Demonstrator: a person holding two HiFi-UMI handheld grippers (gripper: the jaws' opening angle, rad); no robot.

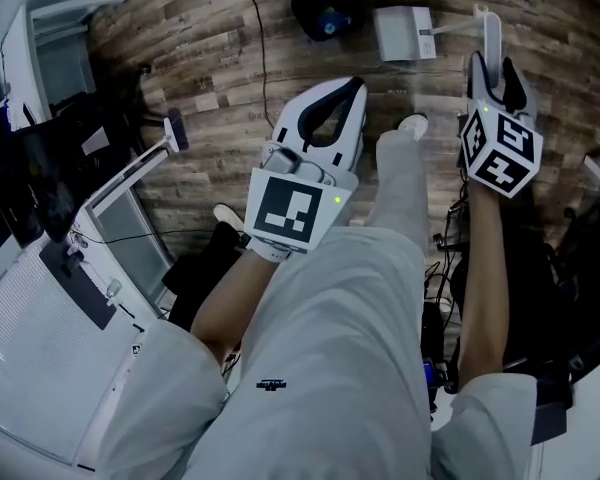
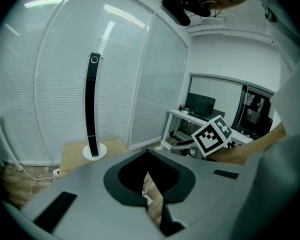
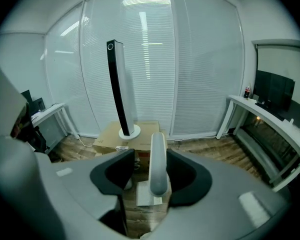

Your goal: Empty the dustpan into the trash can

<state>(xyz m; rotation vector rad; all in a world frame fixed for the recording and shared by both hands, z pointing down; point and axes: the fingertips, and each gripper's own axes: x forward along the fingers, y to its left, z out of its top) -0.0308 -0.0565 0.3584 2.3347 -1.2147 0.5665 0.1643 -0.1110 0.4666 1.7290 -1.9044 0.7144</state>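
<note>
The dustpan's long white handle (image 3: 158, 164) stands upright between the jaws of my right gripper (image 3: 152, 156), with a gap showing on its left side, so the gripper is open. Its white pan (image 3: 150, 194) rests on the wooden floor below. From the head view the handle (image 1: 491, 30) rises just beyond the right gripper (image 1: 492, 68), and the pan (image 1: 405, 33) lies to its left. A dark round bin (image 1: 325, 13) with something blue inside sits further left. My left gripper (image 1: 352, 88) hangs shut and empty over the floor; its jaws (image 2: 149, 151) meet at the tips.
A black tower fan (image 3: 119, 89) stands on a cardboard box (image 3: 132, 131) by the blinds. The person's grey trouser legs (image 1: 400, 198) and white shoes fill the middle. A white unit (image 1: 40, 348) is at left, desks (image 3: 270, 119) at right, a cable (image 1: 263, 58) on the floor.
</note>
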